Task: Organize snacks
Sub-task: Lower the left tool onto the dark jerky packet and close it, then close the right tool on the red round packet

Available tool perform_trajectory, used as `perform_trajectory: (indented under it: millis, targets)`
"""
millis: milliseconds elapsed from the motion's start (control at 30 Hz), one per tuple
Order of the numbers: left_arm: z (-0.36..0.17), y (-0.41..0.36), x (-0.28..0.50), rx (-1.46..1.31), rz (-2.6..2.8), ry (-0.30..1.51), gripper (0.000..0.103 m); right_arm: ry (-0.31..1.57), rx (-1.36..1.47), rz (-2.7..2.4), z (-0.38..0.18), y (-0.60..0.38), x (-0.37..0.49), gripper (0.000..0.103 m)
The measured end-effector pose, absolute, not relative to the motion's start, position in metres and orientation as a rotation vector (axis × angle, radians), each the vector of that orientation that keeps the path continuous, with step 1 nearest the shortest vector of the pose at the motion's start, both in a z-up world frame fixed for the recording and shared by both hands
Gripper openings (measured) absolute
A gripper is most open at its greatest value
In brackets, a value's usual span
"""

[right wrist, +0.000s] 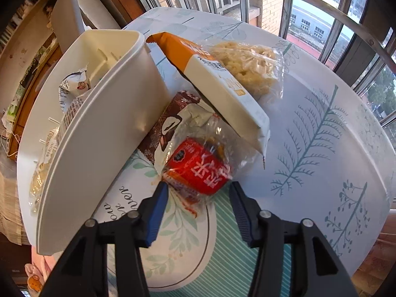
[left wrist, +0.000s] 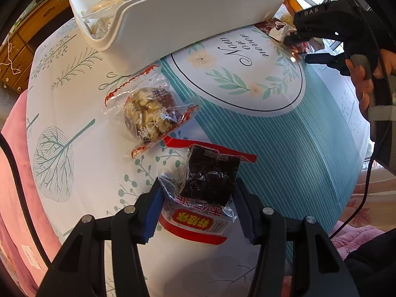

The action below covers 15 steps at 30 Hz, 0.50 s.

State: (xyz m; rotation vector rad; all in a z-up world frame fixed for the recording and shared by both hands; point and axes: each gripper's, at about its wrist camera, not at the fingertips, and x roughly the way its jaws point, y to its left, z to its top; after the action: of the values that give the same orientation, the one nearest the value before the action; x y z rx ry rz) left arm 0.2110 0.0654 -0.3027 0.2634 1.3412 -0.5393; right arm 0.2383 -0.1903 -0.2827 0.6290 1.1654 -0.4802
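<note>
My left gripper [left wrist: 198, 198] is open around a red and clear packet of dark dried snack [left wrist: 210, 180] lying on the table; its pads stand just off the packet's sides. A clear packet with a round brown nut snack [left wrist: 151, 113] lies just beyond it. My right gripper [right wrist: 198, 198] is open, its fingers either side of a red-labelled clear packet [right wrist: 200, 168]. Behind that lie a brown packet [right wrist: 168, 126], an orange and white packet [right wrist: 222, 84] and a clear bag of pale puffed snack [right wrist: 250, 61]. The white bin [right wrist: 99, 123] [left wrist: 173, 14] holds several packets.
The table [right wrist: 321, 123] has a leaf-printed cloth with a teal striped panel [left wrist: 284, 148]. The right gripper [left wrist: 297, 47] shows at the far right of the left wrist view. Window bars [right wrist: 284, 12] stand behind the table. A pink seat [left wrist: 14, 173] is at the left.
</note>
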Motion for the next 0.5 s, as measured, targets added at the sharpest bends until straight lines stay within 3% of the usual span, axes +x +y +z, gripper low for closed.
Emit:
perform_trajectory:
  millis: [33,333,400,500]
  targets:
    - [-0.302,0.065,0.211,0.257,-0.536,1.340,0.051,1.166,0.622,-0.485,-0.283,-0.191,0.237,0.040]
    - [-0.300,0.069,0.215,0.226,-0.516,1.341,0.050,1.177,0.603,-0.412,-0.284,-0.197,0.228,0.032]
    - [-0.301,0.068,0.218,0.217,-0.505,1.347,0.050,1.191,0.593,-0.371,-0.284,-0.199,0.229,0.004]
    - [-0.300,0.066,0.217,0.202,-0.479,1.359,0.050,1.202,0.578,-0.338,-0.282,-0.199,0.226,0.000]
